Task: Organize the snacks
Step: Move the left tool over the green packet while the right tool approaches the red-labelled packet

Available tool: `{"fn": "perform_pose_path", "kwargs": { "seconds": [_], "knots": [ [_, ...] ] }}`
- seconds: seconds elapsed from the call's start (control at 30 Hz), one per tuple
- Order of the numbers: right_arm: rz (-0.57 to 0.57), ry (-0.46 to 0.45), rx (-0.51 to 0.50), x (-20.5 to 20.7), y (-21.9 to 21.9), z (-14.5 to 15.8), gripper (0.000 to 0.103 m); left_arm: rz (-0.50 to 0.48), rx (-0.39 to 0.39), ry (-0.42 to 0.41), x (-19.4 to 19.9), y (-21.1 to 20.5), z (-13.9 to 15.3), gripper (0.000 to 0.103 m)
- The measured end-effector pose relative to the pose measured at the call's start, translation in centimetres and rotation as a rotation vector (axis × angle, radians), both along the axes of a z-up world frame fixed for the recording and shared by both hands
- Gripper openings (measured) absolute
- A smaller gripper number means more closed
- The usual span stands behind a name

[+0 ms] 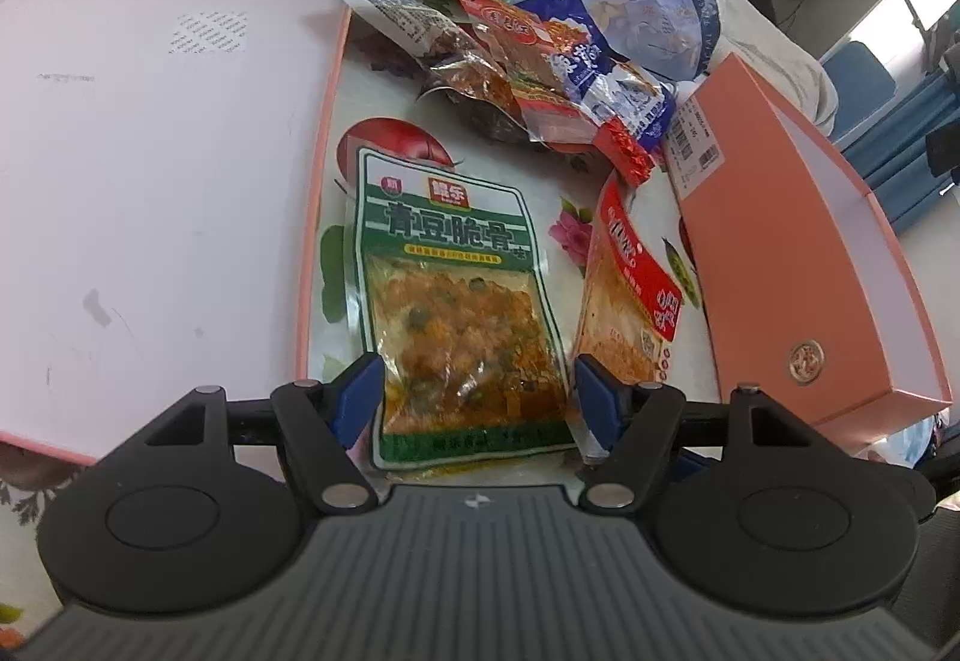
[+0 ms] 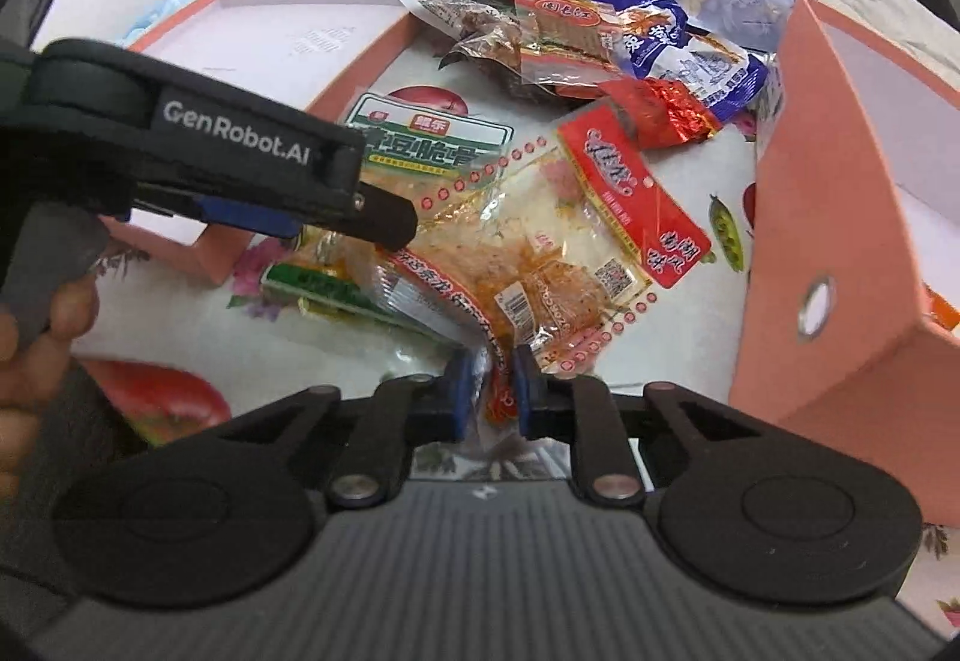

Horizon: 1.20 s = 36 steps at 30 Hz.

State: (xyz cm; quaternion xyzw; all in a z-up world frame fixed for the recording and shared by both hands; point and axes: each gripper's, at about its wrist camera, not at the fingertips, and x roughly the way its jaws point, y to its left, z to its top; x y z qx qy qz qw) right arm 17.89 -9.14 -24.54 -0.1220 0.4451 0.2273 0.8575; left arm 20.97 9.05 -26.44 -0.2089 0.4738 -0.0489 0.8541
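Green plastic snack packet [image 1: 456, 301] lies flat between the wide-open fingers of the left claw [image 1: 474, 403]. Right claw [image 2: 492, 391] is closed on the corner of a clear red-labelled snack packet [image 2: 576, 241].

- Green snack packet [image 1: 456, 301]: flat on tablecloth, beside shallow pink tray [image 1: 324, 132].
- Red-label packet [image 2: 576, 241]: tilted, one corner raised.
- Remaining snack pile [image 1: 552, 72]: heaped farther back.
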Motion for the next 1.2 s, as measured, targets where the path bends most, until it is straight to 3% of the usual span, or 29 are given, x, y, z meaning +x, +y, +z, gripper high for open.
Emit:
{"fn": "perform_pose_path", "kwargs": {
  "seconds": [0.3, 0.47, 0.53, 0.6, 0.7, 0.8, 1.0, 1.2],
  "knots": [
    [0.028, -0.005, -0.13, -0.5, -1.4, 0.0, 0.019, 0.009, -0.088, -0.018, -0.7, 0.5, 0.7, 0.079],
    [0.021, 0.024, -0.12, -0.6, -2.6, 0.7, 0.023, 0.027, -0.058, -0.013, -0.1, 0.6, 0.8, 0.079],
    [0.005, 0.033, -0.107, -0.8, -2.9, 1.1, 0.027, 0.022, -0.042, -0.01, 0.3, 0.3, 0.7, 0.079],
    [-0.015, 0.034, -0.084, -1.1, -3.1, 1.7, 0.048, 0.016, -0.007, 0.001, 0.8, -0.1, 0.5, 0.079],
    [-0.054, 0.065, 0.002, -0.9, -3.7, 2.4, 0.061, 0.01, 0.031, 0.012, 1.4, -0.6, 0.0, 0.079],
    [-0.146, 0.093, 0.065, -0.1, -4.1, 2.3, 0.075, 0.006, 0.023, 0.02, 1.8, -0.6, -0.3, 0.08],
    [-0.288, 0.142, 0.131, 0.9, -4.5, 0.9, 0.08, -0.011, 0.045, 0.027, 2.4, -1.0, -0.4, 0.083],
    [-0.398, 0.096, 0.116, 1.6, -4.7, -0.6, 0.08, -0.024, 0.079, 0.023, 2.5, -1.5, -0.5, 0.083]
  ]
}}
